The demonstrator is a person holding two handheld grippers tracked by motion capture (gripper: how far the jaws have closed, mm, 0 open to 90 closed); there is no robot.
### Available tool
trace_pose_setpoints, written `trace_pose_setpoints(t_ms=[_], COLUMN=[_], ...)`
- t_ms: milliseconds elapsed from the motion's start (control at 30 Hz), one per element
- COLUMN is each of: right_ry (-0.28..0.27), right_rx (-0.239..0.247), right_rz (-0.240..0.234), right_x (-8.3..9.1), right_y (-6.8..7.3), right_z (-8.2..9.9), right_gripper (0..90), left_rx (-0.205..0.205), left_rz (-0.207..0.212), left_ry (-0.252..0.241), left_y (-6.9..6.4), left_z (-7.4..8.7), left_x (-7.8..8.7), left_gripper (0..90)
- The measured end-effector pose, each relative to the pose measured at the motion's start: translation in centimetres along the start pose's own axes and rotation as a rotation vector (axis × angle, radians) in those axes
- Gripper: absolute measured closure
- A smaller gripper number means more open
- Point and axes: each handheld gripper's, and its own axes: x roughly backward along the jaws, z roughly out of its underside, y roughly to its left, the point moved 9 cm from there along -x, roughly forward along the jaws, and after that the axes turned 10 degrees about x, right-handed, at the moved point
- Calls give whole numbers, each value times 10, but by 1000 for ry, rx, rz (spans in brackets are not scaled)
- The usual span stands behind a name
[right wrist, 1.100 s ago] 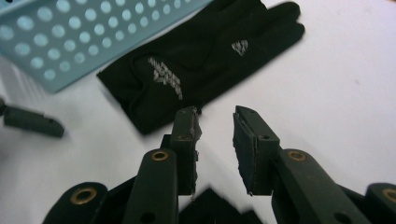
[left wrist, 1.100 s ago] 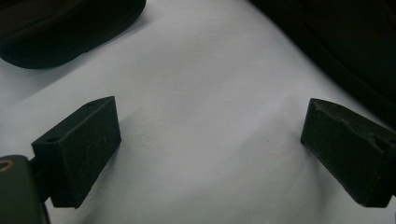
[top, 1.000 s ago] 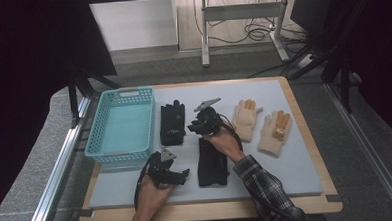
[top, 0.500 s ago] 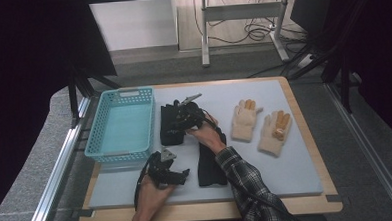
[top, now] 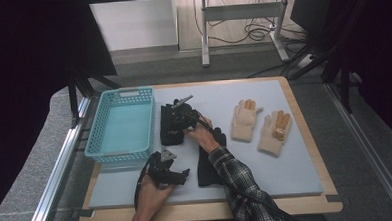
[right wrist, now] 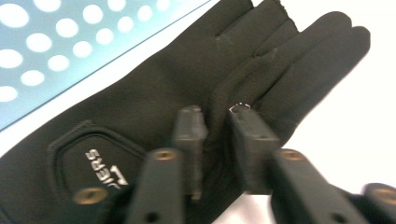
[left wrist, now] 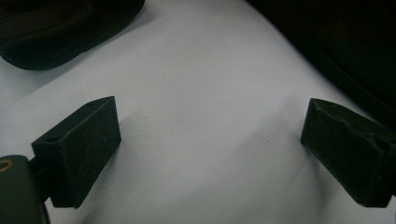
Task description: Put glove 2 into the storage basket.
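A black glove (top: 169, 134) lies flat beside the blue basket (top: 119, 125); up close it is the black glove (right wrist: 140, 116) with white lettering on its cuff. My right gripper (top: 178, 122) is down on its palm. The jaws of the right gripper (right wrist: 215, 140) have just been closing and now pinch a fold of the fabric. A second black glove (top: 206, 165) lies partly under the right forearm. My left gripper (top: 183, 175) rests near the front edge. In its own view the left gripper (left wrist: 210, 154) is open over bare white mat.
Two cream gloves (top: 244, 119) (top: 274, 132) lie palm-down on the right of the white mat (top: 297, 171). The basket holds nothing. A wooden board edge (top: 213, 210) frames the mat. A dark glove edge (left wrist: 60, 32) is just beyond the left gripper's jaws.
The right gripper moved left and down, from near the middle of the mat onto the black glove beside the basket. The left hand stayed where it was.
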Motion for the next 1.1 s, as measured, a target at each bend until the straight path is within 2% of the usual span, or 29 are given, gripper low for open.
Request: trace_pose_setpoints(t_ms=[100,200,367,733,933,1100], right_ry=[12,18,-8,-72,-98,-105], right_rx=[14,-1,-36,-61,-70,-64], right_rz=[-2,-2,-24,-54,-70,-67], right_x=[1,4,18,72,102,129], right_y=[3,2,-1,-2,0,4], right_z=[-1,-2,-6,-16,-9,5], right_gripper=[841,857,862,862,862,862], left_rx=[0,0,-1,-4,-3,-5], left_rz=[0,0,0,-1,-1,-1], left_ry=[0,0,1,3,1,2], left_y=[0,0,0,0,0,0], left_z=[0,0,0,0,0,0], left_x=[0,0,0,0,0,0], left_gripper=[51,52,52,52,51,51])
